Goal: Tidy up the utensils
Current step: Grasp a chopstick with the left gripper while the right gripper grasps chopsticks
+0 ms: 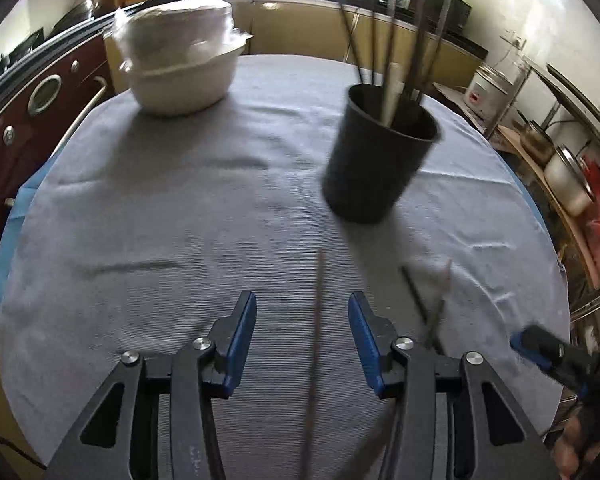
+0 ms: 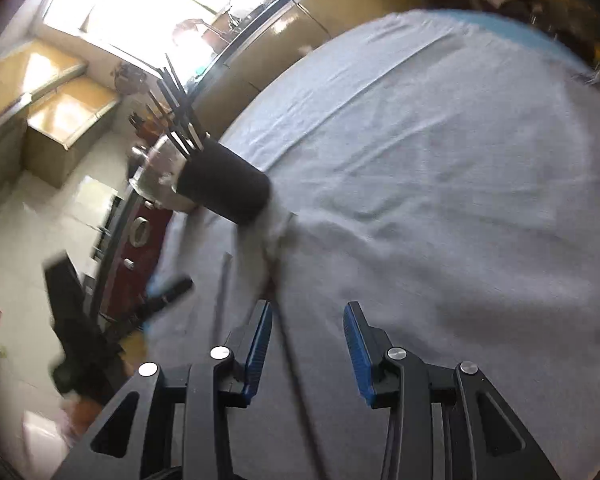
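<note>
A black utensil cup [image 1: 378, 156] holding several chopsticks stands on the grey cloth [image 1: 180, 220], right of centre. It also shows in the right wrist view [image 2: 226, 184]. My left gripper [image 1: 302, 310] is open above a brown chopstick [image 1: 316, 344] lying on the cloth between its fingers. Two more crossed chopsticks [image 1: 428, 308] lie to its right. My right gripper [image 2: 306, 316] is open, with a dark chopstick [image 2: 290, 352] running between its fingers and another [image 2: 220, 292] to the left. The right gripper's tip [image 1: 540, 346] shows at the left view's right edge.
A white stack of bowls in plastic wrap [image 1: 180, 60] stands at the table's far left. A red appliance [image 1: 28, 120] is beyond the left edge. A shelf with pots [image 1: 560, 160] is on the right. Kitchen counters run behind.
</note>
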### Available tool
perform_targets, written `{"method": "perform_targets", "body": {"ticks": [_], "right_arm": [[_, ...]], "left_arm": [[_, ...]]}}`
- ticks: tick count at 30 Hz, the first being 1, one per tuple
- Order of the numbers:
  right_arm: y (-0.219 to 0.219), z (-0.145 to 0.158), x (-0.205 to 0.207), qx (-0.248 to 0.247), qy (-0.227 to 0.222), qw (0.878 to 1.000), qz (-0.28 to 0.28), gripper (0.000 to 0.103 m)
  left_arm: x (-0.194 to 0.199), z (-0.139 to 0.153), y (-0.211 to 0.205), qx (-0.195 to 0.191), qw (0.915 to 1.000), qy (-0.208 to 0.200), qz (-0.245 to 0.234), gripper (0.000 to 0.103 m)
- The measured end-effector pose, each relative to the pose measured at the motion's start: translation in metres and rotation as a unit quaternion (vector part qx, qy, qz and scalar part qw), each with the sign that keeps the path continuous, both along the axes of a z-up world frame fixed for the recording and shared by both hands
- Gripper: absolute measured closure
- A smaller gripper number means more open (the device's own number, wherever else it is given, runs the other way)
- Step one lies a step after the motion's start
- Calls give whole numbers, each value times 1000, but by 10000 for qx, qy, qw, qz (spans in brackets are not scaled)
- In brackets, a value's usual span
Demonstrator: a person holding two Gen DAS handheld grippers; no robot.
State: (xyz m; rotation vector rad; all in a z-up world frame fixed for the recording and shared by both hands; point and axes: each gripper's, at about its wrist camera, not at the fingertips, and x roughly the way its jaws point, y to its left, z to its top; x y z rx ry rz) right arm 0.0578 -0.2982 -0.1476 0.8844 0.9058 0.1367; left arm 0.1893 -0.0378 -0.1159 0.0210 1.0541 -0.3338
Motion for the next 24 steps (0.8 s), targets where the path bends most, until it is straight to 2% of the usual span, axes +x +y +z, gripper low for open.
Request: {"method": "perform_targets", "body": {"ticks": [7,13,15,17,20,21,22,24], "right_arm": [[13,-13,63,354,345,9987,-139,64],[15,-29,91,279,744,9963,-319,68],[19,-33,96,234,853,9955,-350,78],[23,-32,101,100,869,9955,-361,79],[31,-33,109,-165,941,9948,-358,95],[33,-33,109,-189,913,9950,-354,95],[34,-32,109,-228,880,9952,-351,95],[37,-32,108,-265,810,9956,-380,95]], "left_arm": [[17,-10,-2,74,9993,233,-274,54],[29,-18,-13,73,9977,435,-516,54],[33,-21,-18,52,9968,514,-618,54],[37,-27,-25,112,9955,617,-707,54],[41,-35,-35,135,9936,794,-791,54],[42,-38,-37,122,9931,850,-800,54],[42,-37,-39,129,9938,759,-801,56],[43,-35,-42,163,9941,683,-829,69]]}}
